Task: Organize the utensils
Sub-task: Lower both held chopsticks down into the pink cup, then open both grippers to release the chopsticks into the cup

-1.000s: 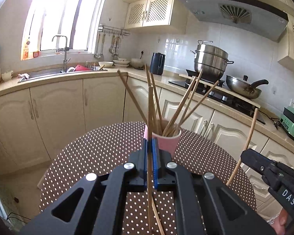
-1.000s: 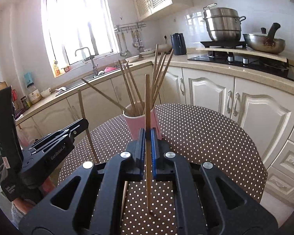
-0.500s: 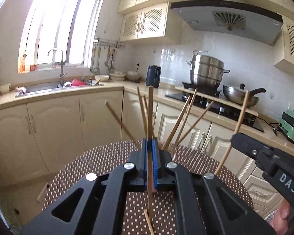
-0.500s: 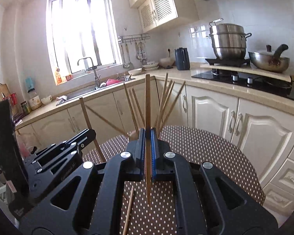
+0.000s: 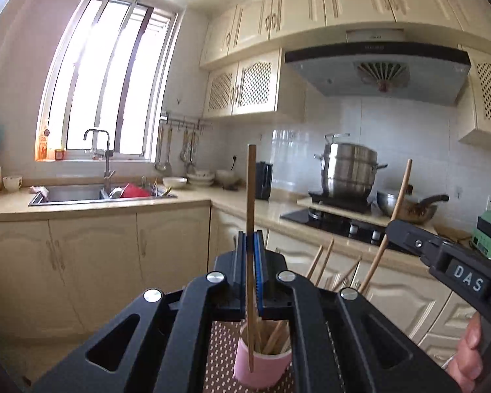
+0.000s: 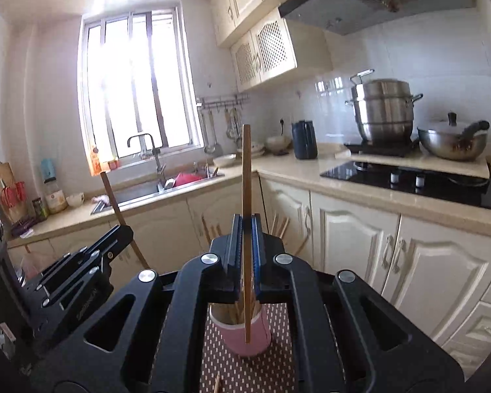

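My left gripper [image 5: 252, 239] is shut on a wooden chopstick [image 5: 251, 180] that stands upright, its lower tip hanging in front of the pink cup [image 5: 262, 370]. Several chopsticks lean in that cup. My right gripper [image 6: 246, 221] is likewise shut on an upright chopstick [image 6: 246, 163] above the pink cup [image 6: 245, 340]. Each gripper shows in the other's view: the right gripper [image 5: 392, 229] holds its stick at the right edge, and the left gripper [image 6: 124, 231] holds a tilted stick at the left. A hand [image 5: 468, 353] grips the right tool.
The cup stands on a round table with a brown dotted cloth [image 6: 271, 370]; one loose chopstick [image 6: 216, 383] lies on it. Behind are cream cabinets, a sink [image 5: 81, 193], a black kettle [image 6: 304, 139], and a hob with a steel pot [image 6: 383, 111] and a pan [image 6: 451, 142].
Both grippers have risen with their chopsticks held. The cup has dropped from the middle of each view to below the fingers, and the views now look more level at the kitchen wall.
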Demonstrator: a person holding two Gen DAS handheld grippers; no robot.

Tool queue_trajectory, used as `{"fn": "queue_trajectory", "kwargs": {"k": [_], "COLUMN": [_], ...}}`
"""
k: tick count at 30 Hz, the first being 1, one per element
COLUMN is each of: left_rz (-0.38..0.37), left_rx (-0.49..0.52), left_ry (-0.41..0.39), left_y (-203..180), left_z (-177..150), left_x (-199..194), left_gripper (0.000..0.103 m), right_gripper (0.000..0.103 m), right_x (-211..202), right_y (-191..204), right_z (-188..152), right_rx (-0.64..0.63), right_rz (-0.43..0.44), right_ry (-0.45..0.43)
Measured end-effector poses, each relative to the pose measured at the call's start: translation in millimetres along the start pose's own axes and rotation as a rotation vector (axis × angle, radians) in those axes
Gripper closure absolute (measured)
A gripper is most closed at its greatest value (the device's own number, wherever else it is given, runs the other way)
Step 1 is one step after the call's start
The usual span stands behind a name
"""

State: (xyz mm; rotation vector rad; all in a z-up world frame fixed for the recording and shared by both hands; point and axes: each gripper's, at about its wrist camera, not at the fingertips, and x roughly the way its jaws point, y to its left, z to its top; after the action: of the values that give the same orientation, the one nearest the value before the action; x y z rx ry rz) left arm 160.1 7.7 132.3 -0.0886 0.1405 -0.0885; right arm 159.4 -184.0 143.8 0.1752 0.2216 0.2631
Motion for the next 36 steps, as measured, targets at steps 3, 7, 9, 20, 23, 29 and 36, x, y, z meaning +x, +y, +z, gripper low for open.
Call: {"fn": "queue_trajectory", "kwargs": {"k": [3, 7, 9, 20, 23, 29, 36], "left_rz": [-0.001, -0.001, 0.0, 0.021, 0.035, 0.057, 0.059], "left_rx": [-0.002, -0.01, -0.023, -0.018, -0.019, -0.009, 0.014], "left_ry": [-0.029, -0.013, 0.01, 0.163, 0.197, 0.189, 0.189], "left_y": [-3, -5, -4, 8, 12, 20, 21], "left_z": [6, 5, -1, -35, -42, -46, -44], "left_x": [11, 35, 45, 94, 102, 101, 92], "left_gripper": [0.098, 0.098, 0.098, 0.098, 0.097, 0.073, 0.072], "right_gripper": [0.097, 0.097, 0.097, 0.097, 0.097, 0.094, 0.042], "right_x": [10, 37, 50, 102, 112, 108, 88], "right_y": [1, -3, -4, 1, 2, 2, 2], "right_z": [7, 5, 0, -34, -40, -39, -34], "right_rx": [-0.001, 0.021, 0.027, 0.013, 0.015, -0.005, -0.016], "right_rz": [-0.012, -0.01, -0.023, -0.019, -0.008, 0.003, -0.026], "right_ry": [-0.02, 0.011, 0.029, 0.184, 0.225, 0.209, 0.147]}}
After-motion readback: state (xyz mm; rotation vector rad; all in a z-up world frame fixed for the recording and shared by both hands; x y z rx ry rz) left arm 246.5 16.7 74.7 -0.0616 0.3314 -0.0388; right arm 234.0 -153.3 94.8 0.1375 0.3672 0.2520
